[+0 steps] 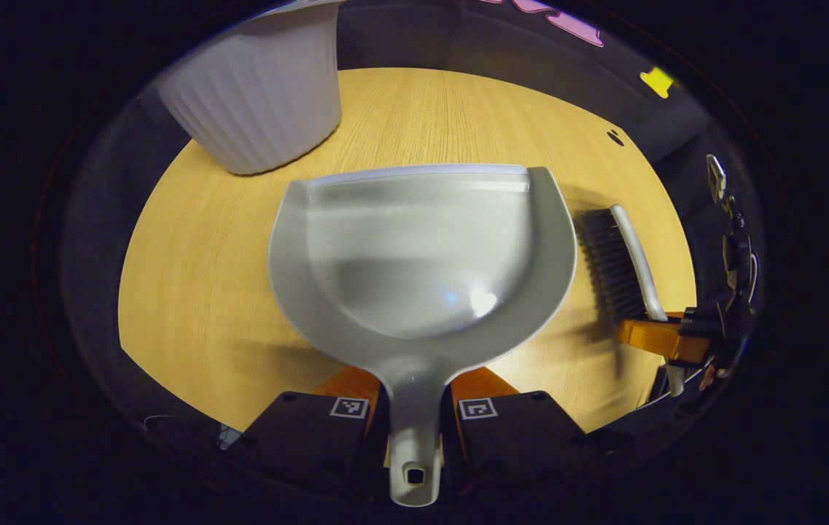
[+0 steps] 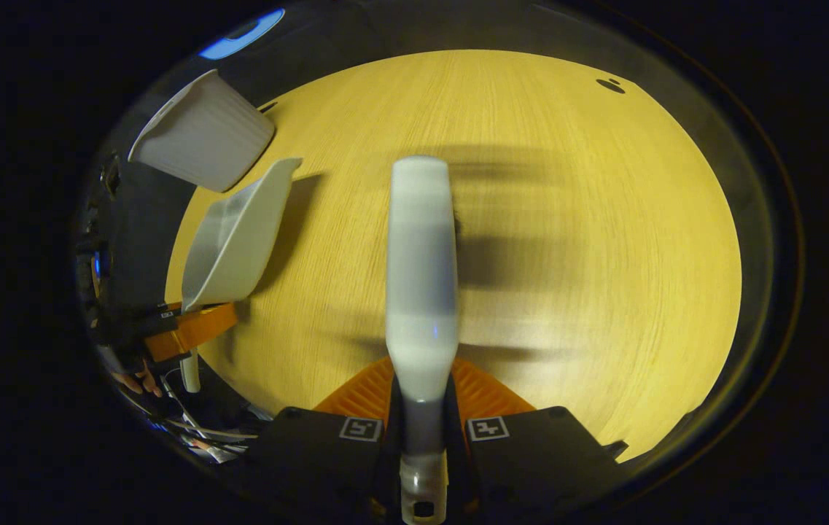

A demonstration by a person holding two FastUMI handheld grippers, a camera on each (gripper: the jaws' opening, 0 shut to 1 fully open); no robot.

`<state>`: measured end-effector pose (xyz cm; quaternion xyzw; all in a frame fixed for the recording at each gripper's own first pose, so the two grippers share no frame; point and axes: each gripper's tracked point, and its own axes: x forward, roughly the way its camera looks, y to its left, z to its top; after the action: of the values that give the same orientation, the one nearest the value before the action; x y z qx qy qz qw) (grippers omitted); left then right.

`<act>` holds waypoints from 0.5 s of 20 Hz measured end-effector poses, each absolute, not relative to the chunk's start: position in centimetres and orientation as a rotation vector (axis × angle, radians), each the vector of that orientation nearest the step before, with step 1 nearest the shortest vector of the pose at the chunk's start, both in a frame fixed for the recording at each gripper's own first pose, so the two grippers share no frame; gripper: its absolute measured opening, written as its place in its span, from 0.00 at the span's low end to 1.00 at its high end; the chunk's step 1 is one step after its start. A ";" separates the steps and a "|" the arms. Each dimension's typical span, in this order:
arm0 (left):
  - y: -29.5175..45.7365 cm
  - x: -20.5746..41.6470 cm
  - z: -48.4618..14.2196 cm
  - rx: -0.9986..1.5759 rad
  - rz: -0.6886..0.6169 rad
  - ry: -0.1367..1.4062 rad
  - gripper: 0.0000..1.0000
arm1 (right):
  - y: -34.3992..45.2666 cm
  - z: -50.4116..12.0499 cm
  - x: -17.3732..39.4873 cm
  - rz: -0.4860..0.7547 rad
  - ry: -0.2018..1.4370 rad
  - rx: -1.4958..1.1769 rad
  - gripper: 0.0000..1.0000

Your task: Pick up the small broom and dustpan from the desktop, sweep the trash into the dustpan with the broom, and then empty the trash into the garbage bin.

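My left gripper is clamped on the handle of the dustpan, both fingers pressing it from either side. In the left gripper view the pan extends forward over the desktop, its open mouth facing away from me; the pan interior looks bare, with only a light reflection near its back wall. The garbage bin, white and ribbed, stands on the desktop beyond the pan's front left corner, close to it but apart.

My right gripper is closed on the handle of the small broom, fingers pressing both sides. In the right gripper view the broom's pale back points forward above the wood; it is blurred. Whether the bristles touch the surface I cannot tell.

In the left gripper view the broom is just beside the pan's right wall, dark bristles turned toward it, held by the right gripper. In the right gripper view the dustpan appears at left, tilted, with the bin behind it.

A small dark mark lies near the far desktop edge.
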<state>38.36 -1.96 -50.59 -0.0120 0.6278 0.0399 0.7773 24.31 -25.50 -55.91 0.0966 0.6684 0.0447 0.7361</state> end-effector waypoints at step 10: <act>-2.0 39.2 -48.9 0.096 0.076 1.417 0.30 | -20.0 -57.1 27.3 -0.075 1.541 0.356 0.29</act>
<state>39.16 -2.02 -48.87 0.0441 0.6501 0.0350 0.7577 27.35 -20.05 -57.12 0.1598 0.6927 -0.0336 0.7025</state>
